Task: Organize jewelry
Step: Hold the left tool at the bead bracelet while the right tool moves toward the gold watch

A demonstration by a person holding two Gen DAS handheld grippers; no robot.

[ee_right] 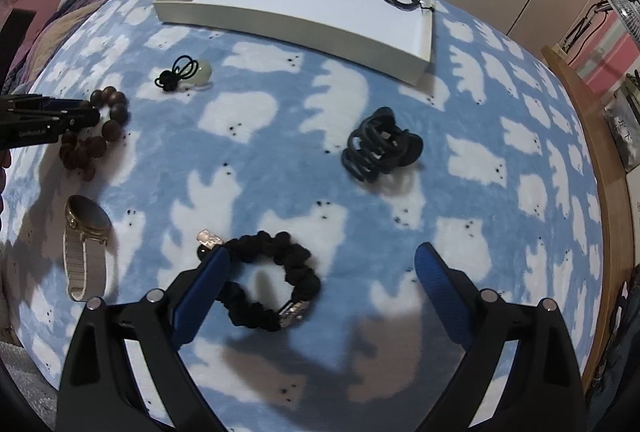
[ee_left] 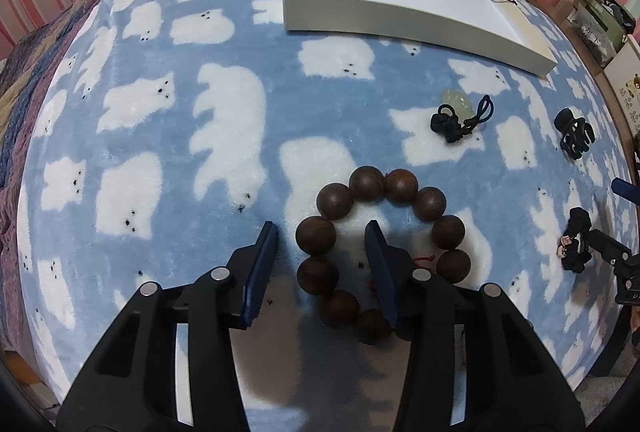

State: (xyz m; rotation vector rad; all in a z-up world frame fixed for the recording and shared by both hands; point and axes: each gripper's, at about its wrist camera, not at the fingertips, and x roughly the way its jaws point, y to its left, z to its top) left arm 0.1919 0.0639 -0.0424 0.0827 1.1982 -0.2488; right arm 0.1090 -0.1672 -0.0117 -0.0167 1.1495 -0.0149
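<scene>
A brown wooden bead bracelet (ee_left: 430, 202) lies on the blue blanket. My left gripper (ee_left: 322, 228) is open, with its right finger inside the bracelet's ring and its left finger outside, straddling the ring's left side. The bracelet (ee_right: 110, 130) also shows in the right wrist view, with the left gripper (ee_right: 76, 118) over it. My right gripper (ee_right: 322, 258) is open above a black scrunchie (ee_right: 296, 260), its left finger at the scrunchie's left edge. A white tray (ee_left: 400, 16) at the back holds several pieces of jewelry.
On the blanket lie a pale jade pendant on black cord (ee_right: 200, 72), a dark hair claw clip (ee_right: 380, 148) and a gold watch with a pale strap (ee_right: 86, 228). The tray (ee_right: 280, 20) lies beyond them. A wooden bed edge (ee_right: 588, 136) and clutter are at right.
</scene>
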